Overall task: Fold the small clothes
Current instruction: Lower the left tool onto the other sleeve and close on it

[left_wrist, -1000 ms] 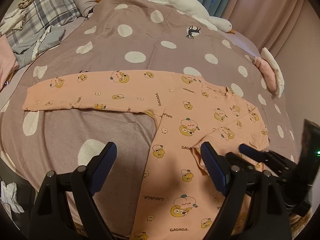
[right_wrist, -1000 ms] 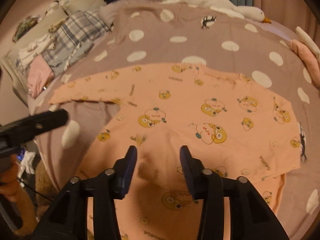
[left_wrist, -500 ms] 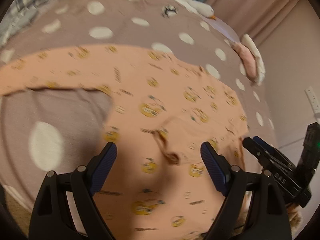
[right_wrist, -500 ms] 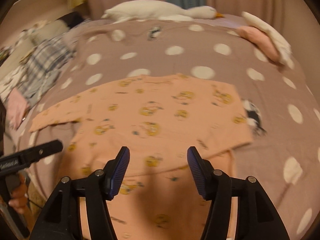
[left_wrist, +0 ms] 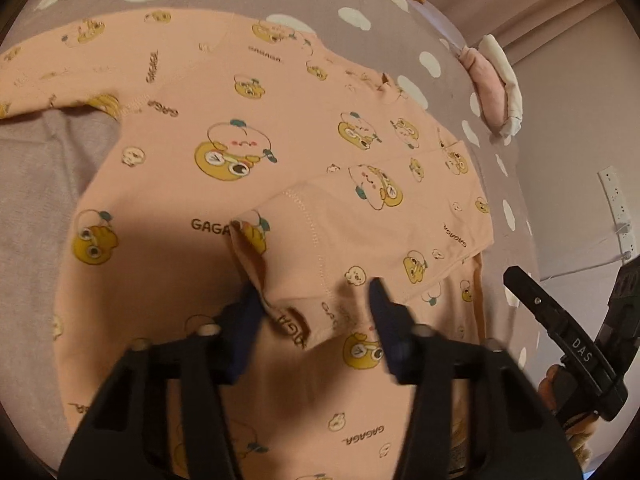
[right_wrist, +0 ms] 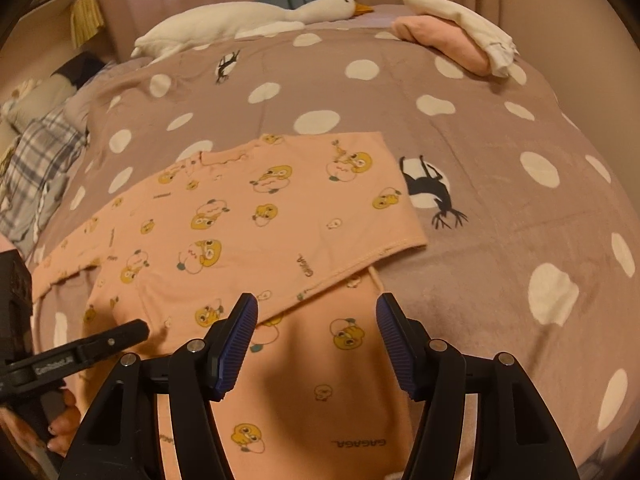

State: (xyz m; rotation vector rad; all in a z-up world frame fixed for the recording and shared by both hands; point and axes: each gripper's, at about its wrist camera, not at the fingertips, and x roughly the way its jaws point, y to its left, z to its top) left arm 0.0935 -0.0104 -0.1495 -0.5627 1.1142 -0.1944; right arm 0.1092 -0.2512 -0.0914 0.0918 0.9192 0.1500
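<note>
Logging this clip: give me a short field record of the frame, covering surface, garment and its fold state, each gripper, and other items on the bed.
surface: spotted bedspread
garment: peach printed top, one sleeve folded across the body, the other sleeve spread out flat
left gripper: jaws closing, folded sleeve's cuff between them
right gripper: open over the lower part of the top, nothing between the fingers
other items: goose plush, pink and white folded clothes, plaid cloth

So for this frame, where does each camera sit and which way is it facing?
Left wrist: on the left gripper, angled down at the folded sleeve cuff; jaws closing around it.
Right wrist: on the right gripper, open above the peach top; a hand shows lower left.
Shared: the top, dotted blanket, goose plush, each other's gripper.
</note>
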